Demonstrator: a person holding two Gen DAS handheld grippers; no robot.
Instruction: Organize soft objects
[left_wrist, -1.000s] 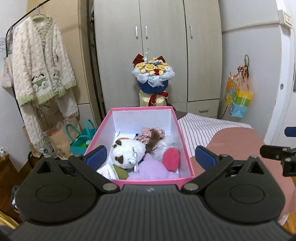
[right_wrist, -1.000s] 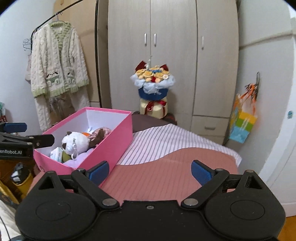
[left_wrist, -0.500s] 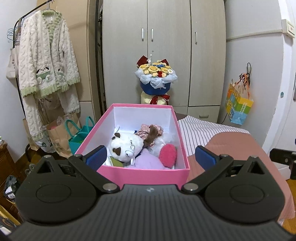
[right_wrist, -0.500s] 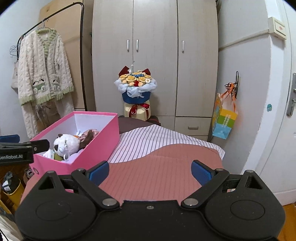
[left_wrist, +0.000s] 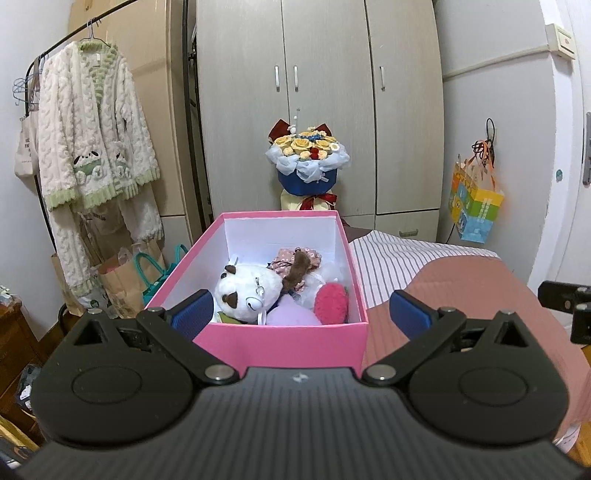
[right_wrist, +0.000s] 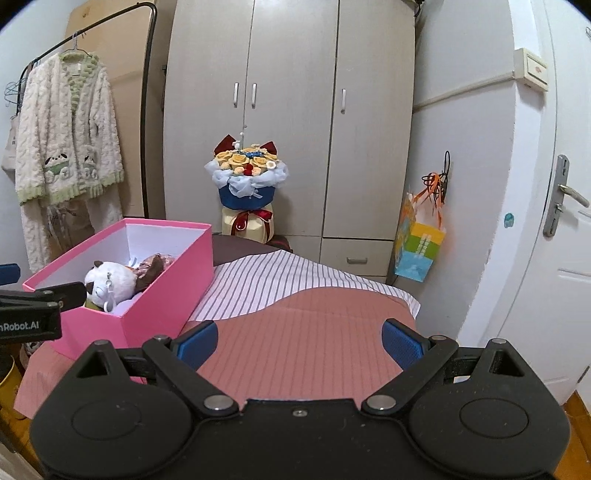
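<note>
1. A pile of soft toys lies inside an open pink cardboard box with a white lining, which sits on the left part of a bed.
2. Nearest the box's front wall are a white plush animal with brown ear and eye patches, a pale purple plush just beside it, and a fuzzy pink-red plush against the right wall.
3. Behind them lies a brown plush in a pink flowered fabric.
4. The bed is covered by a dusty-pink ribbed bedspread, with a white sheet with dark stripes farther back.
5. The left gripper hangs in front of the box with its blue-padded fingers spread wide and nothing between them.
6. The right gripper is over the pink bedspread, well to the right of the box, also spread wide and empty.
7. Beyond the bed stand a bouquet of yellow roses in a blue wrap and a grey three-door wardrobe.
8. A cream knitted cardigan with green trim hangs on a rack at the left; a colourful paper gift bag hangs on the right wall.
</note>
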